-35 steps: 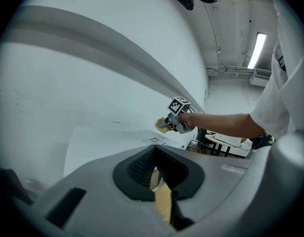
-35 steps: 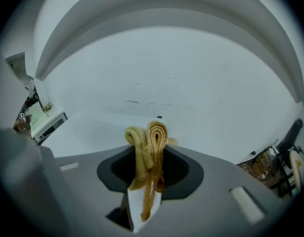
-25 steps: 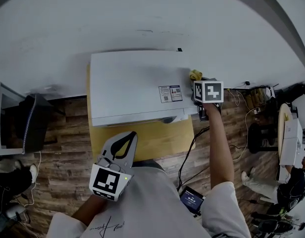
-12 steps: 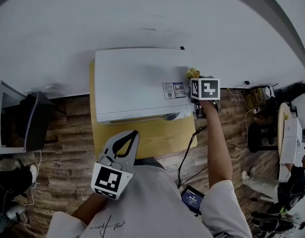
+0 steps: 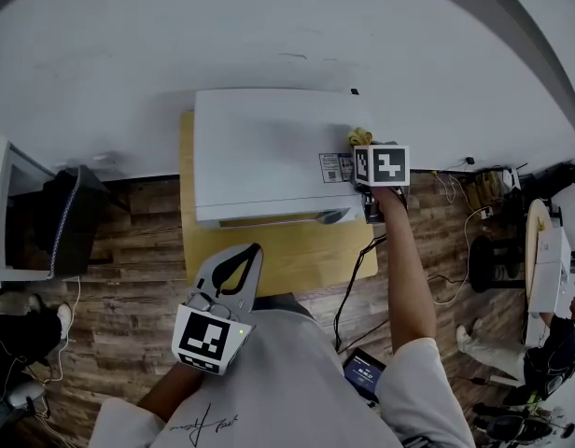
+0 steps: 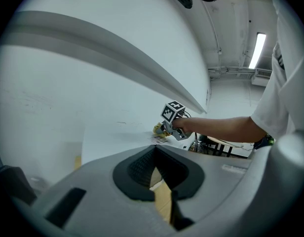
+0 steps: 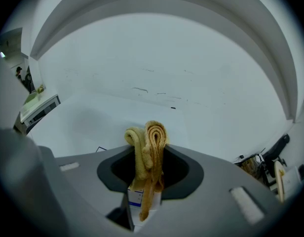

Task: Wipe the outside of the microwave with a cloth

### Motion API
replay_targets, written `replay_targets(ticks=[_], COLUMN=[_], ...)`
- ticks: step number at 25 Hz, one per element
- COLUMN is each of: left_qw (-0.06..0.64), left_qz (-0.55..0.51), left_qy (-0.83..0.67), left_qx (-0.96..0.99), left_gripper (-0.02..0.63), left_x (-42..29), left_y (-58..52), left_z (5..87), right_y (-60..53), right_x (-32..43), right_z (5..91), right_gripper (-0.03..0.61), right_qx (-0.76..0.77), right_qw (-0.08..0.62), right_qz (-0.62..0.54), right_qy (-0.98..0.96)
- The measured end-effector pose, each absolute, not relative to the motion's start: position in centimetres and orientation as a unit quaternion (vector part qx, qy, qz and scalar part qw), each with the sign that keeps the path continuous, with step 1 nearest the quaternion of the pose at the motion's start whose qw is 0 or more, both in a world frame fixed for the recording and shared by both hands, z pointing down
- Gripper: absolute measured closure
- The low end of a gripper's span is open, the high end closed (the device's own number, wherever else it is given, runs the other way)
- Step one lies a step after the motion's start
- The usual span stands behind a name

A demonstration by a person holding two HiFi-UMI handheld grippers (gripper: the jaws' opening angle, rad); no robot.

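The white microwave (image 5: 269, 152) stands on a yellow wooden table (image 5: 278, 259) against a white wall. My right gripper (image 5: 362, 152) is shut on a folded yellow cloth (image 7: 148, 149) and holds it on the microwave's top near its right edge, beside a printed label (image 5: 335, 167). The cloth (image 5: 360, 138) shows just beyond the gripper's marker cube. The left gripper (image 5: 241, 267) hangs low in front of the table, near my chest, jaws closed with nothing in them. From the left gripper view the right gripper (image 6: 167, 127) and cloth sit on the microwave top (image 6: 117, 137).
A dark open cabinet (image 5: 45, 231) stands at the left on the wood floor. Black cables (image 5: 348, 297) trail off the table's right side to a small device (image 5: 362, 373) on the floor. Chairs and clutter (image 5: 530, 250) fill the far right.
The right gripper with the cloth has slid a little left and back along the microwave's top right edge. My head view has shifted, so the microwave appears further right. The left gripper stays put.
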State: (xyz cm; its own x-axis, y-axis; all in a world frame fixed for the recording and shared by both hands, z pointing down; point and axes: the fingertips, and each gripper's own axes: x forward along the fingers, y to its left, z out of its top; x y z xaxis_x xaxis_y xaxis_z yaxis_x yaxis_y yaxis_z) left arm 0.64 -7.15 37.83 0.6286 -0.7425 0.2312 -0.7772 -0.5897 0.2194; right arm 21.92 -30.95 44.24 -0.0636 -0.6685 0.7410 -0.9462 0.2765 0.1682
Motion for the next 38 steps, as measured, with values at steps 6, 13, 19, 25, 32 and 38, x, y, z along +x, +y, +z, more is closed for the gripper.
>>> replay_targets(ticks=[6,13,19,25,32,38], left_qw=[0.148,0.147,0.147,0.147,0.150,0.143], left_qz=[0.056,0.050,0.047,0.042,0.040,0.027], left_qy=[-0.432,-0.442,-0.450,-0.463,-0.487,-0.512], left_qx=[0.888,0.883,0.879,0.873,0.860,0.847], left_gripper=[0.624,0.624,0.624,0.624,0.624,0.624], left_x=[-0.2,-1.2,-2.1,-3.1,-5.0,-6.8], left_y=[-6.7,-6.5,-6.3,-6.1,-5.7,-5.3], left_z=[37.8,37.6,37.5,37.4,37.5,37.0], right_y=[-30.5,-30.2,-29.7,-28.8,-27.6,-26.3], right_x=[18.8,13.8,8.2,2.4,-3.6,-8.5], right_z=[44.3,44.2,44.2,44.2,44.4,44.5], right_gripper=[0.453,0.453,0.453,0.453,0.453,0.453], right_qx=[0.548,0.518,0.487,0.450,0.408,0.367], right_qw=[0.381,0.373,0.362,0.359,0.356,0.360], right_qz=[0.186,0.188,0.187,0.178,0.173,0.160], right_qy=[-0.721,-0.747,-0.772,-0.798,-0.823,-0.843])
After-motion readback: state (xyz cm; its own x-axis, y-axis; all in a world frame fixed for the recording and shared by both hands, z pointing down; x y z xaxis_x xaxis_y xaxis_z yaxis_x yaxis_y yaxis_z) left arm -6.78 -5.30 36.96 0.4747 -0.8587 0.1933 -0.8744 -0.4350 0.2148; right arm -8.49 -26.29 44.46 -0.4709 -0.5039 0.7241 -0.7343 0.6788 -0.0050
